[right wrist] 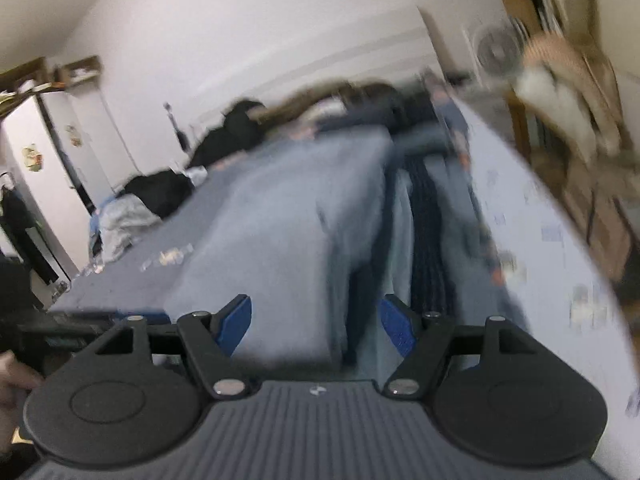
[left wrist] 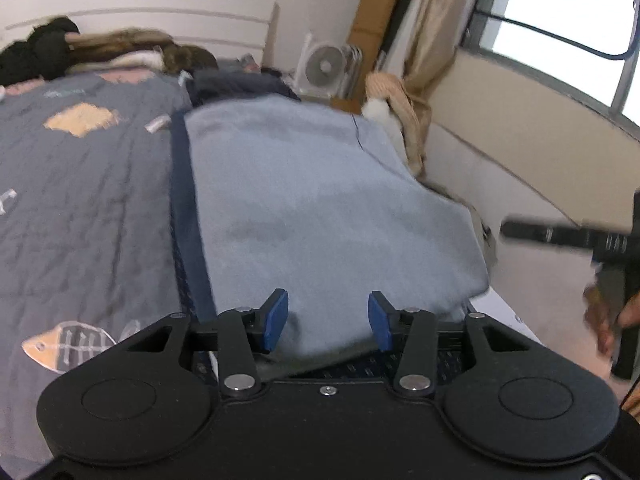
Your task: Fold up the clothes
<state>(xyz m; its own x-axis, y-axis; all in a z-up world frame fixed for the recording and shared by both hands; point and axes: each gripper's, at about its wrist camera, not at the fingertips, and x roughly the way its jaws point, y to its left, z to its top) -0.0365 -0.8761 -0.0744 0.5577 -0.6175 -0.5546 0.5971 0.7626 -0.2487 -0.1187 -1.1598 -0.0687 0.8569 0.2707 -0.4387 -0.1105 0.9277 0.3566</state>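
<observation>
Right tool (right wrist: 316, 326) view: garment (right wrist: 280, 240) blurred

Right wrist view is smeared by motion: ahead of the right gripper (right wrist: 316, 328) the light blue garment (right wrist: 288, 216) & dark clothes pile (right wrist: 236, 132) can't be resolved. Garment's near hem is hidden under the left gripper (left wrist: 328, 320). A hand (left wrist: 608, 320) is cut off at right edge, blurred.

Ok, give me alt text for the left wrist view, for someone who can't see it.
The left gripper hovers with blue pads apart over the near edge of a light blue garment spread on a grey quilted bed. A white fan stands beyond, by a window.
</observation>
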